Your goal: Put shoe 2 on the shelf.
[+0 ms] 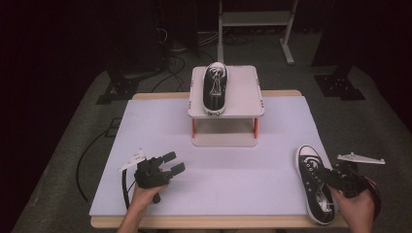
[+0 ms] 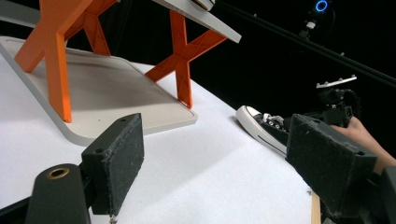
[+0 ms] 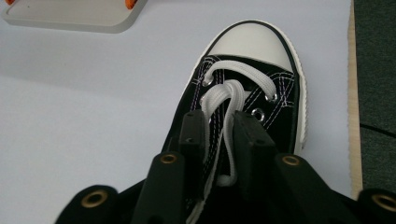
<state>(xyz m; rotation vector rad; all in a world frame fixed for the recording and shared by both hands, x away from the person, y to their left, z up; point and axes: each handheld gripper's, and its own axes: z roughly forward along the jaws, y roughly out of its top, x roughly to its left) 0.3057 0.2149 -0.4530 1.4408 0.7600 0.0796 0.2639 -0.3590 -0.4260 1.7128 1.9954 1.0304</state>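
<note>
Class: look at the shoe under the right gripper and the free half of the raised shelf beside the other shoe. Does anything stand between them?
Nothing visible does. The shoe, pinched at its tongue and laces by the right gripper, has bare white mat up to the shelf.

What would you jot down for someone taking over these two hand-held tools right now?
Left tool: open, holds nothing, over the white mat.
Right tool: jaws nearly shut around the laces of the near shoe at the mat's right edge.
Other shoe sits on the raised stand.
Done: one shoe up.
Left, probably: lift the near shoe beside it.
</note>
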